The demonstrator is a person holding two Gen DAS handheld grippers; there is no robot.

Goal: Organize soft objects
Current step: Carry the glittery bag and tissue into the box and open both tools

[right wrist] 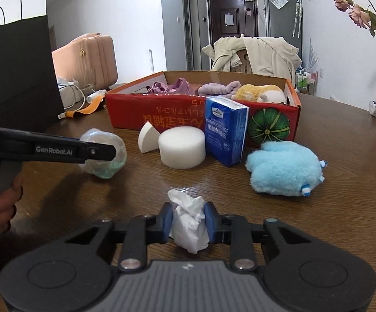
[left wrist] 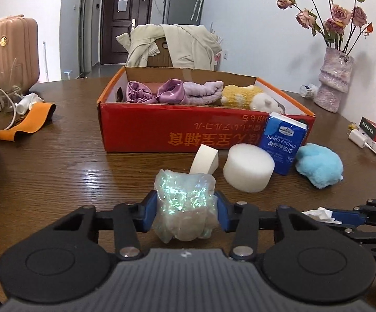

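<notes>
My left gripper (left wrist: 185, 205) is shut on an iridescent squishy ball (left wrist: 185, 200), held just above the wooden table; the ball also shows in the right wrist view (right wrist: 102, 153). My right gripper (right wrist: 188, 219) is shut on a crumpled white tissue (right wrist: 189, 223), which also shows at the right edge of the left wrist view (left wrist: 322, 214). Ahead stands a red cardboard box (left wrist: 188, 127) holding purple cloths (left wrist: 174, 92) and a yellow plush (left wrist: 242, 96). In front of it are a white wedge sponge (left wrist: 204, 160), a round white sponge (left wrist: 249, 166), a blue handkerchief pack (left wrist: 282, 143) and a blue plush (left wrist: 318, 165).
A pink vase of dried roses (left wrist: 335, 80) stands at the back right. An orange strap (left wrist: 29, 122), cables and a glass (left wrist: 8, 83) lie at the left. A charger and red box (left wrist: 372, 135) sit at the right edge. A black bag (right wrist: 18, 72) stands at the left.
</notes>
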